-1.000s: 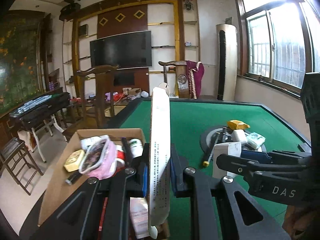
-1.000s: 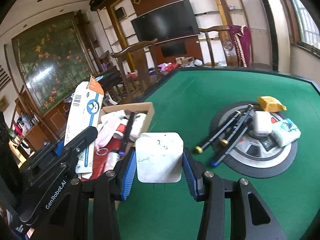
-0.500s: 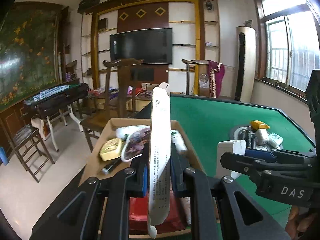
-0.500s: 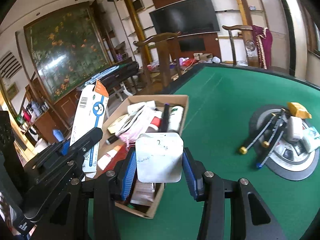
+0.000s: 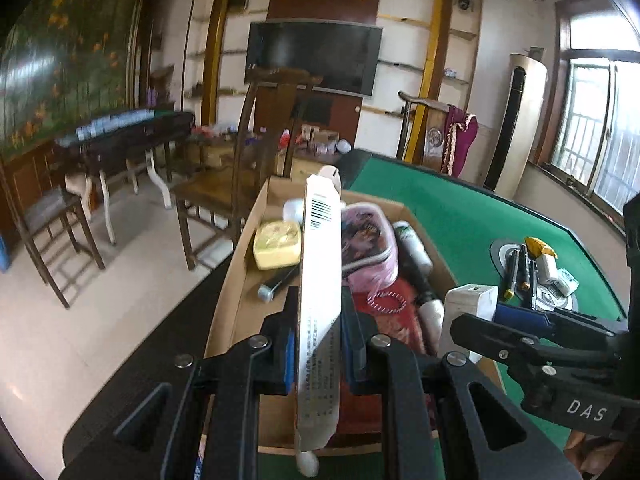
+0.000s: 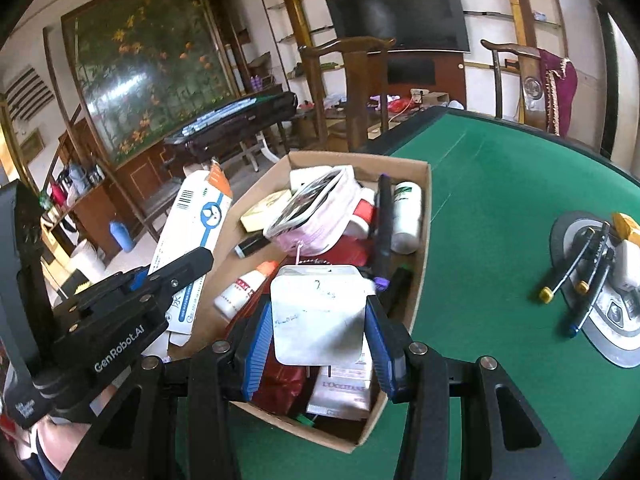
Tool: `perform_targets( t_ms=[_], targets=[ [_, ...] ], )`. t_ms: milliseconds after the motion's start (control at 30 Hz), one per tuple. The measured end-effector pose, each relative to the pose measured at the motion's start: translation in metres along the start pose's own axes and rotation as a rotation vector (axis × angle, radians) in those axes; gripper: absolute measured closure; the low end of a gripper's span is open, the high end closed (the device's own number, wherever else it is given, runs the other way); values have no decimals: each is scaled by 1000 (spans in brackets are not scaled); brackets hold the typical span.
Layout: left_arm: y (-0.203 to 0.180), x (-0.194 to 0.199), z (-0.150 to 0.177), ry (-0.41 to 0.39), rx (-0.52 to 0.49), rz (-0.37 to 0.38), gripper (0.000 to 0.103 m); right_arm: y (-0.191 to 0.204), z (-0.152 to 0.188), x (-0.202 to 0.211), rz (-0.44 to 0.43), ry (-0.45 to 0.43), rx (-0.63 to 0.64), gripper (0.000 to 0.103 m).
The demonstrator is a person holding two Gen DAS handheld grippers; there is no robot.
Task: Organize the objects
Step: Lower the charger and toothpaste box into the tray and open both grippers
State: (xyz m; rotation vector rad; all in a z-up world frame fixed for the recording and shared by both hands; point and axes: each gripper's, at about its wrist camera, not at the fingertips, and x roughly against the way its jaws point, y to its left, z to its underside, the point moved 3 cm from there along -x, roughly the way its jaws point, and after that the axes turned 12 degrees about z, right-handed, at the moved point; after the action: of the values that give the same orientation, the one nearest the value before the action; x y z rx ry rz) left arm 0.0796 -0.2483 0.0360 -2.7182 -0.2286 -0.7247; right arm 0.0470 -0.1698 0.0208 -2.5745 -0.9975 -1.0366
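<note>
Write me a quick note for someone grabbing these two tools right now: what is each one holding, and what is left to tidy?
Left hand-held gripper: shut on a long flat white carton, held upright over the cardboard box.
Right hand-held gripper: shut on a square white block, also over the box.
Done: the box, at the edge of the green table, already holds a pink pouch, a white bottle, a yellow case and more.
Left: neither held item is released yet. Pens and small packets remain on the round disc across the table.
</note>
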Motion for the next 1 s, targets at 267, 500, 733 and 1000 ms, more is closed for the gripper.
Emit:
perform_targets(
  t_ms=[267,500,733,1000],
  targets=[
    [14,-7,5,43,40,13,86,10,3,-4,-9,8,29,53],
    [18,-14,8,80,59,25,86,19,4,-12,-10,22,62,53],
    [25,-20,10,113,88,38,86,26,5,-22,-2,41,86,53],
    [29,-23,11,134,105,39,86,34,5,-29,8,46,109,53]
  ],
)
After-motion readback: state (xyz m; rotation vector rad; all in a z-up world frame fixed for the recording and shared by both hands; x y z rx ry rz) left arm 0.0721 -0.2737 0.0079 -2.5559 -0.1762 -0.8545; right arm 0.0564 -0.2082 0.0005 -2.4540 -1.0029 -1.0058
